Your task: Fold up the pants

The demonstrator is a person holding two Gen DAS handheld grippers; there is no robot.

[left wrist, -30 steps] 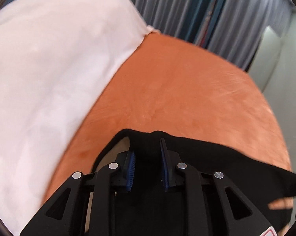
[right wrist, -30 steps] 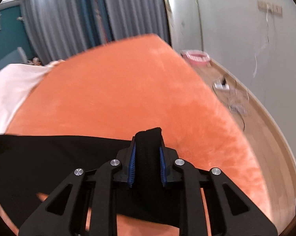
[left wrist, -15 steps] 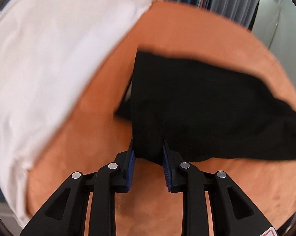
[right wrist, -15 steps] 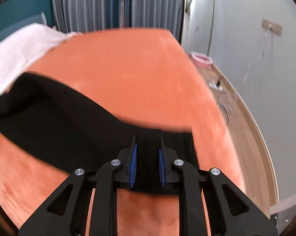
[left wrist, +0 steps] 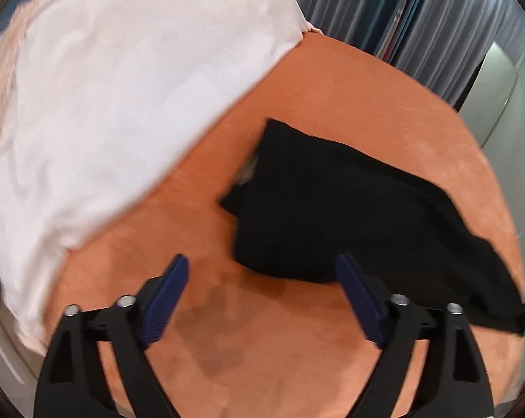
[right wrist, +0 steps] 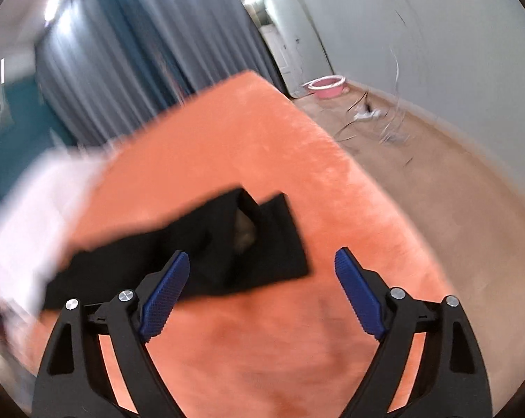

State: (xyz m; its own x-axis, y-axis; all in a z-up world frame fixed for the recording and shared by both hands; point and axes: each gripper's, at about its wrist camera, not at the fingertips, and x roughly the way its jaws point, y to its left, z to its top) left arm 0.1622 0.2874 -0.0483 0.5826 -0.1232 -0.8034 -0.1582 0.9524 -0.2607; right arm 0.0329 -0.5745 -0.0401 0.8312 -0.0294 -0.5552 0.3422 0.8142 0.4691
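The black pants [left wrist: 349, 209] lie folded over on the orange bed cover [left wrist: 332, 80]. In the left wrist view my left gripper [left wrist: 262, 264] hovers at their near edge, its jaws opening wide, nothing pressed between the blue pads [left wrist: 165, 296]. In the right wrist view the pants [right wrist: 199, 247] lie as a dark band with a folded end, blurred by motion. My right gripper [right wrist: 262, 261] is above their near edge, jaws opening wide, and nothing is held.
A white quilt [left wrist: 105, 104] covers the bed to the left of the pants. Grey and blue curtains [right wrist: 130, 52] hang behind. To the right of the bed are a bare floor with cables [right wrist: 367, 122] and a pink basin [right wrist: 327, 85].
Both grippers carried the pants' edge across the bed, folding the cloth over, then opened and let it go. The pants now lie on the orange cover, and both views pulled back.
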